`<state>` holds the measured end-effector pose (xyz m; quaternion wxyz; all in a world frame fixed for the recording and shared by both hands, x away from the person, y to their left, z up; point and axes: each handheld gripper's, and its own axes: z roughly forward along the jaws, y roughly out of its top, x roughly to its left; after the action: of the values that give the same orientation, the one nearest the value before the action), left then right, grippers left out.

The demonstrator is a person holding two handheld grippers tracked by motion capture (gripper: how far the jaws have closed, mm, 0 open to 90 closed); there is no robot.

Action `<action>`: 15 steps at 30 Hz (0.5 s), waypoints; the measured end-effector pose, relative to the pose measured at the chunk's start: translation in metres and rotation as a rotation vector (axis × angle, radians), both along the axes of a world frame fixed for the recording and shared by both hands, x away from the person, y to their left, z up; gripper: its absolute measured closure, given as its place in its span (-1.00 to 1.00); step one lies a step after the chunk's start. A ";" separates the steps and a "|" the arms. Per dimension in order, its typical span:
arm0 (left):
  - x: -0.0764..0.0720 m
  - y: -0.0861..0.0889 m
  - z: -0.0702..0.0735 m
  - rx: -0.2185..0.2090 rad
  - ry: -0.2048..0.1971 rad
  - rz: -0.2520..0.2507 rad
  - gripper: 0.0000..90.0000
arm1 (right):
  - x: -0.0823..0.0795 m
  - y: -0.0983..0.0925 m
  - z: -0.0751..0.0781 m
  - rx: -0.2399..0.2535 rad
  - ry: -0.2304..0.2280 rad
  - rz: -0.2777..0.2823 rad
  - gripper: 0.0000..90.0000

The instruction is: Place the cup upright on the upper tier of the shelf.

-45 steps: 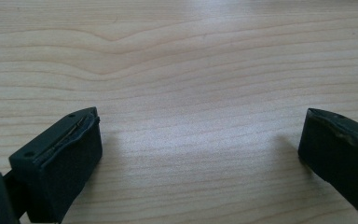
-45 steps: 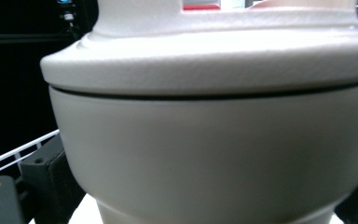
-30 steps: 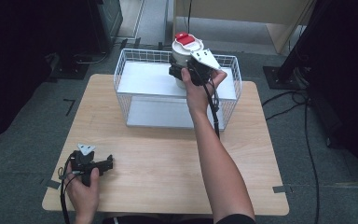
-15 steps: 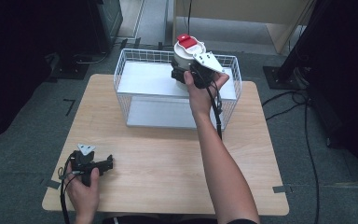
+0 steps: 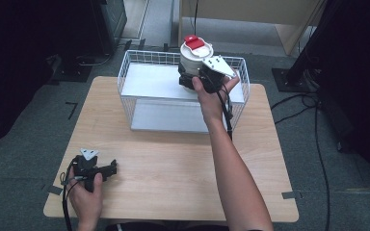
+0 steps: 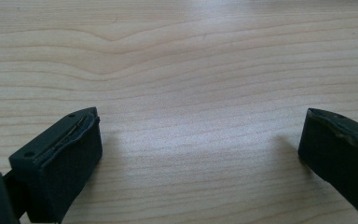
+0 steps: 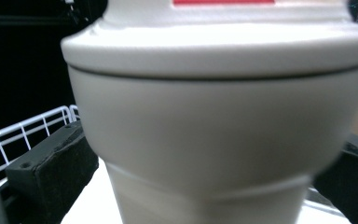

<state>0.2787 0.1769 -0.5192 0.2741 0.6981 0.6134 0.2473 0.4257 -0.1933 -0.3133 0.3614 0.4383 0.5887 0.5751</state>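
Nearest the person, the left hand-held gripper rests low on the wooden counter, near its front left corner. Its jaws stand wide apart with bare wood grain between them, so it grips nothing; it looks parked there to stay out of the way while the other hand works.

Farther out, the right forearm stretches across the counter to the white wire basket at the far edge. There the right hand-held gripper is clamped on a white cup with a white lid bearing a red patch. The cup is upright, raised at about rim height over the basket's far right part. From the gripper's own camera the black jaws press the cup's lower body from either side, below the lid's rim. Holding it by the body keeps it level, which I judge sensible for lowering it in or lifting it clear; which of the two I cannot tell.

The cup's base is hidden, the lid top is cut off in the close view, and whether the cup holds anything is impossible to see.
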 end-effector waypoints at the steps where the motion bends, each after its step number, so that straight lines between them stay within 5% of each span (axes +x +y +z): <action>1: 0.000 0.000 0.000 0.000 0.000 0.000 -1.00 | -0.001 -0.001 0.000 -0.002 0.003 0.002 -1.00; 15: 0.000 0.000 0.000 0.002 0.000 -0.001 -1.00 | -0.020 -0.021 -0.010 -0.020 -0.005 0.002 -1.00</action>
<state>0.2787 0.1770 -0.5191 0.2734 0.6989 0.6127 0.2477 0.4052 -0.2139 -0.3228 0.3668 0.4327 0.5938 0.5707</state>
